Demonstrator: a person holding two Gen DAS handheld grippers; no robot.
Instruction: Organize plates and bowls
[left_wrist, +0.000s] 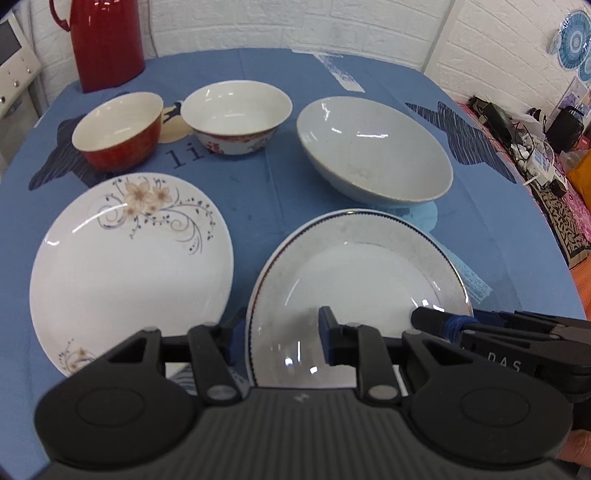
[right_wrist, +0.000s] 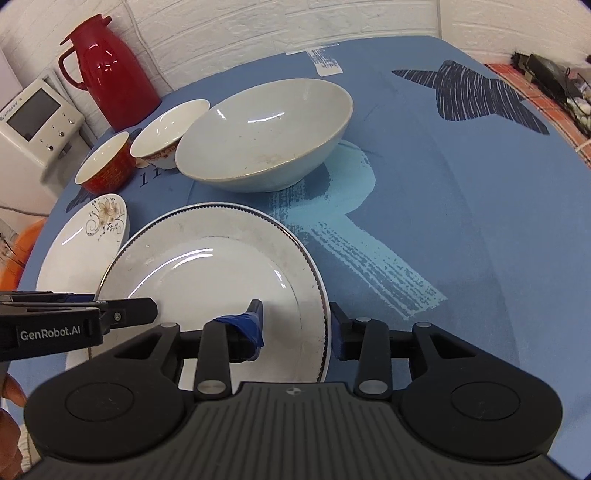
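On the blue tablecloth (right_wrist: 461, 184) by a white brick wall (right_wrist: 258, 22), both wide-apart grippers (left_wrist: 282, 338) (right_wrist: 297, 325) straddle the rimmed plate's (right_wrist: 207, 273) edges

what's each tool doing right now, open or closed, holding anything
Left tool: open, straddling the left rim of the blue-edged plate, not clamped.
Right tool: open, straddling the same plate's right rim, not clamped.
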